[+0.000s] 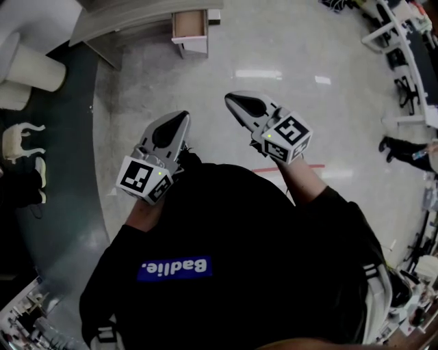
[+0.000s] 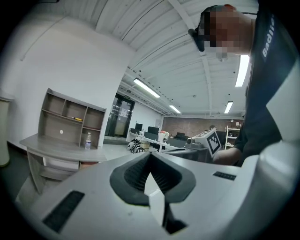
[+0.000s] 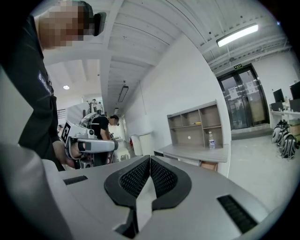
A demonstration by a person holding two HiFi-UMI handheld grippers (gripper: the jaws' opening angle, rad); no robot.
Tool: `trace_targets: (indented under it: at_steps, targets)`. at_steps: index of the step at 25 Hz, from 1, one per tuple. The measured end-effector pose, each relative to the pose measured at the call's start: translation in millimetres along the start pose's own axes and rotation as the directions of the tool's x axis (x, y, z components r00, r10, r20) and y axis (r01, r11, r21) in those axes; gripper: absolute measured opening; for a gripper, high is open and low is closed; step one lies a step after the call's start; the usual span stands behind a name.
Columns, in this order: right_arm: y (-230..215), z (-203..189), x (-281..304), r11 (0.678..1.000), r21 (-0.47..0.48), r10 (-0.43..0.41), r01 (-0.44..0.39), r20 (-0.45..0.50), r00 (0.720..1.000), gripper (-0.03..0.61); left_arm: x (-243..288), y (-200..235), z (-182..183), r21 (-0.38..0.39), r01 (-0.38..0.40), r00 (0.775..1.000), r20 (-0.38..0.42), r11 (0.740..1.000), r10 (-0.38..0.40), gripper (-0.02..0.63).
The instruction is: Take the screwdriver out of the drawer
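We hold the left hand-held gripper (image 1: 181,119) and the right hand-held gripper (image 1: 234,100) closed on nothing, pointed ahead, since the open drawer (image 1: 189,26) in the bench (image 1: 130,20) lies well apart from us (the screwdriver, presumably inside, is unseen).

We show the left claw (image 1: 180,119) and right claw (image 1: 232,100) in pale grey with black ribbed pads (image 3: 135,178); their cubes (image 1: 144,179) carry black-and-white squares; the floor (image 1: 287,41) is off-white.

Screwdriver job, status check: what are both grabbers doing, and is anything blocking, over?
Left gripper shut, empty. Right gripper shut, empty. Drawer open, far across the floor; screwdriver not in sight. Nothing seen blocking the way.
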State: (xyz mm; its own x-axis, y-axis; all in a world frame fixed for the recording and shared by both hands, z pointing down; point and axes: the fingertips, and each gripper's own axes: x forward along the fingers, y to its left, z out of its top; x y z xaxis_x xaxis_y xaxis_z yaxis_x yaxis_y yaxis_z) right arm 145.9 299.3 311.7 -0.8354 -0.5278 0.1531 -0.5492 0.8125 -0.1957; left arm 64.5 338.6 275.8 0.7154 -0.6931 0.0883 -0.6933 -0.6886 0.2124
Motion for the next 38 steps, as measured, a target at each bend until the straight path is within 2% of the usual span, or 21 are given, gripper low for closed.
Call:
trace_targets:
  at_steps: [6,13,19,23,25,31,38]
  targets:
    - [-27,4,30,1.000,-0.007,-0.028,0.027,-0.031,0.999,0.031,24,39,2,-0.029,0.030,0.999,0.013,0.999,-0.030,0.002]
    - [-74,23,102,0.996,-0.007,-0.089,0.089,-0.050,0.995,0.031,61,123,21,-0.043,0.100,0.995,0.017,0.994,-0.099,0.002]
    - [-112,40,172,0.991,0.002,-0.130,0.131,-0.065,0.989,0.031,90,196,41,-0.053,0.176,0.984,-0.003,0.983,-0.176,0.002]
    - [-140,43,204,0.984,0.016,-0.173,0.175,-0.109,0.979,0.031,109,237,47,-0.076,0.214,0.976,-0.024,0.974,-0.216,0.002]
    - [-153,51,218,0.981,0.018,-0.191,0.194,-0.095,0.977,0.031,118,254,50,-0.078,0.235,0.971,-0.035,0.969,-0.238,0.002]
    - [-184,69,238,0.977,0.025,-0.208,0.210,-0.077,0.975,0.031,147,278,67,-0.085,0.254,0.965,-0.038,0.963,-0.258,0.002]
    - [-236,69,248,0.988,0.024,-0.153,0.155,-0.079,0.985,0.031,193,289,65,-0.092,0.210,0.975,-0.049,0.973,-0.215,0.002]
